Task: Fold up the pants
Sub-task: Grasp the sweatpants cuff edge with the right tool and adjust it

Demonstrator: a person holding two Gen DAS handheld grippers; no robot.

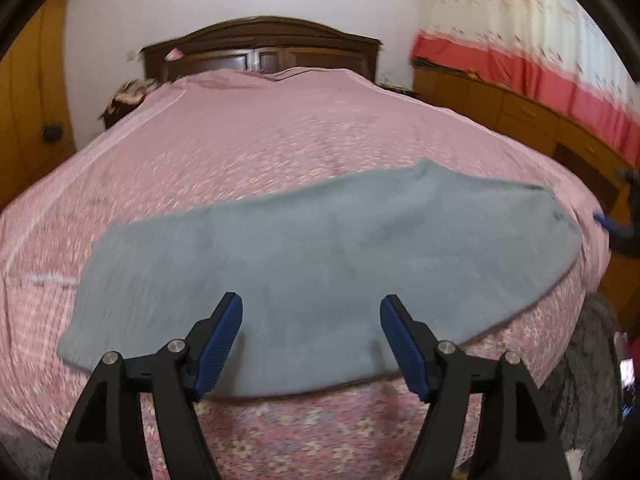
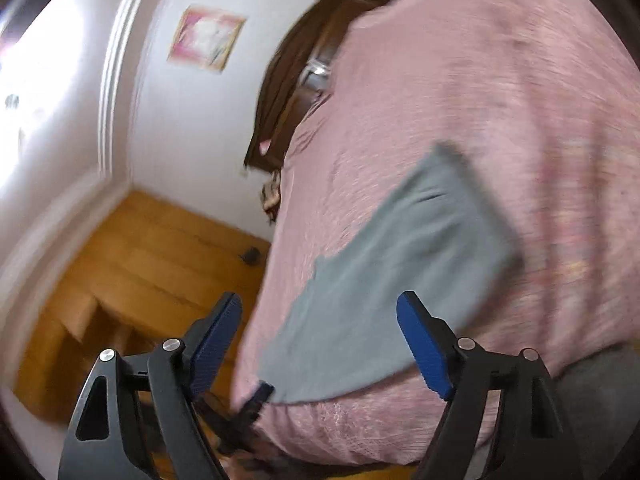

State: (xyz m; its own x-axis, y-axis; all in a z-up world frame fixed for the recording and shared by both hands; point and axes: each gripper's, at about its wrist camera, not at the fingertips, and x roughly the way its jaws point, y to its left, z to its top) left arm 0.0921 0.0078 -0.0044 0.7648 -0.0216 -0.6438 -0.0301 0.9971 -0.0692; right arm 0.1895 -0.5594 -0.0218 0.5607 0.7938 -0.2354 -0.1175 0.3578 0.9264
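Grey pants (image 1: 320, 256) lie flat on the pink bedspread (image 1: 248, 140), folded lengthwise into one long strip across the near part of the bed. My left gripper (image 1: 311, 308) is open and empty, held above the strip's near edge. My right gripper (image 2: 320, 306) is open and empty, tilted, over one end of the pants (image 2: 380, 280). It also shows as a small blue and black shape at the right edge of the left wrist view (image 1: 614, 228). The left gripper's tip shows at the bed's edge in the right wrist view (image 2: 256, 400).
A dark wooden headboard (image 1: 260, 46) stands at the far end of the bed. Orange wooden cabinets (image 1: 520, 112) run along the right under a red and white curtain (image 1: 540, 40). An orange door (image 1: 28, 112) is at the left. Both views are blurred.
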